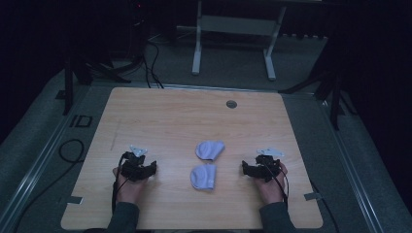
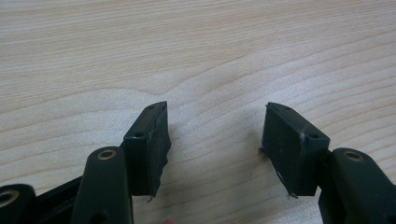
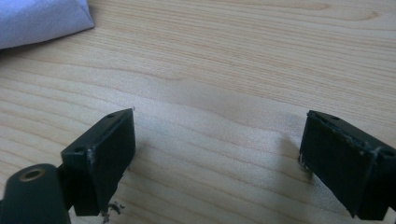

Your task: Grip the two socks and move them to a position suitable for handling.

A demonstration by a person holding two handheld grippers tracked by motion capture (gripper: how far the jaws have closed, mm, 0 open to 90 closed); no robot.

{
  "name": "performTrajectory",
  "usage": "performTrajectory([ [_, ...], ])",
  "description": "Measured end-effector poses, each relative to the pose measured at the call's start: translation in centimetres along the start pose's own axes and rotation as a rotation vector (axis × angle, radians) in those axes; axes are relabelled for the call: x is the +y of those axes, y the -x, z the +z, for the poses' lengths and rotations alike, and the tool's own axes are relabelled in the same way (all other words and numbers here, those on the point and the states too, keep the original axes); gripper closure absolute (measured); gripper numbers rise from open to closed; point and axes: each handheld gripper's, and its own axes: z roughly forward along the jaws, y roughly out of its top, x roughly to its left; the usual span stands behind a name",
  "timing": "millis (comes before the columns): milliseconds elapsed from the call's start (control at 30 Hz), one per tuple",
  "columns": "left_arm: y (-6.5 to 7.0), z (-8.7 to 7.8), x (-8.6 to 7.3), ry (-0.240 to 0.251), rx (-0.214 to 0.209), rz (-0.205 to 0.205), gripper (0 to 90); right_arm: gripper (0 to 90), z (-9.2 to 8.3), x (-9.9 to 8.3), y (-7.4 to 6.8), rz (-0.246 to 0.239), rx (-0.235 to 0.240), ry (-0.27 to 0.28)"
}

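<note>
Two pale lilac folded cloth pieces lie mid-table: one (image 1: 210, 149) farther off, the other (image 1: 203, 176) nearer the person. My left gripper (image 1: 145, 170) rests on the wooden table (image 1: 184, 116) to their left, held in a hand, its jaws apart over bare wood (image 2: 215, 144). To the right of the cloths sits my right gripper (image 1: 248, 170), open as well (image 3: 217, 163), nothing between its jaws. A corner of a lilac cloth (image 3: 42, 18) shows at the top left of the right gripper view.
A round grey grommet (image 1: 231, 104) sits near the table's far edge. Beyond the table stand a white desk frame (image 1: 233, 43) and cables (image 1: 153, 63) on a grey floor. A black cable loop (image 1: 70, 150) lies left of the table.
</note>
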Motion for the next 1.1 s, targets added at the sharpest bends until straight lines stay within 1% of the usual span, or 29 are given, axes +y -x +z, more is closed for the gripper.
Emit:
performTrajectory([
  [200,0.0,0.0,0.0,-0.001,0.000,0.001,41.5,10.6,-0.1,-0.1,-0.2,-0.014,0.012,0.000],
  [267,0.0,0.0,0.0,-0.001,0.000,0.000,41.4,13.9,-0.4,-0.2,-0.4,-0.022,0.022,-0.006],
  [367,0.0,0.0,0.0,-0.002,-0.001,0.000,41.4,15.2,-0.4,-0.1,-0.5,-0.025,0.023,-0.012],
  [400,0.0,0.0,0.0,-0.002,-0.001,0.000,41.4,17.0,-0.5,-0.1,-0.6,-0.026,0.025,-0.015],
  [433,0.0,0.0,0.0,-0.002,-0.001,0.000,41.4,22.3,-0.7,-0.1,-0.7,-0.030,0.029,-0.023],
  [467,0.0,0.0,0.0,-0.002,-0.001,0.001,41.4,22.3,-0.7,-0.1,-0.7,-0.030,0.029,-0.023],
  [500,0.0,0.0,0.0,-0.002,-0.001,0.000,41.3,27.6,-1.0,-0.1,-0.8,-0.036,0.032,-0.027],
  [533,0.0,0.0,0.0,-0.002,-0.001,0.001,41.3,30.4,-1.0,-0.1,-0.8,-0.040,0.034,-0.028],
  [567,0.0,0.0,0.0,-0.003,-0.002,0.001,41.3,30.4,-1.0,-0.1,-0.8,-0.040,0.034,-0.028],
  [600,0.0,0.0,0.0,-0.003,-0.002,0.001,41.3,37.1,-1.2,-0.1,-0.9,-0.047,0.039,-0.029],
  [700,0.0,0.0,0.0,-0.003,-0.002,0.001,41.3,45.5,-1.5,-0.1,-1.1,-0.057,0.057,-0.035],
  [733,0.0,0.0,0.0,-0.004,-0.002,0.002,41.3,45.5,-1.5,-0.1,-1.1,-0.057,0.057,-0.035],
  [800,0.0,0.0,0.0,-0.004,-0.003,0.002,41.2,51.4,-1.8,-0.1,-1.4,-0.069,0.079,-0.031],
  [833,0.0,0.0,0.0,-0.004,-0.003,0.002,41.2,51.4,-1.8,-0.1,-1.4,-0.069,0.079,-0.031],
  [867,0.0,0.0,0.0,-0.004,-0.003,0.002,41.2,54.9,-2.1,-0.1,-1.6,-0.078,0.088,-0.024],
  [900,0.0,0.0,0.0,-0.005,-0.003,0.002,41.2,54.9,-2.1,-0.1,-1.6,-0.078,0.088,-0.024],
  [967,0.0,0.0,0.0,-0.004,-0.003,0.002,41.2,57.2,-2.5,0.0,-1.8,-0.085,0.105,-0.021],
  [1100,0.0,0.0,0.0,-0.005,-0.003,0.002,41.2,61.4,-3.2,0.2,-2.5,-0.112,0.132,-0.013],
])
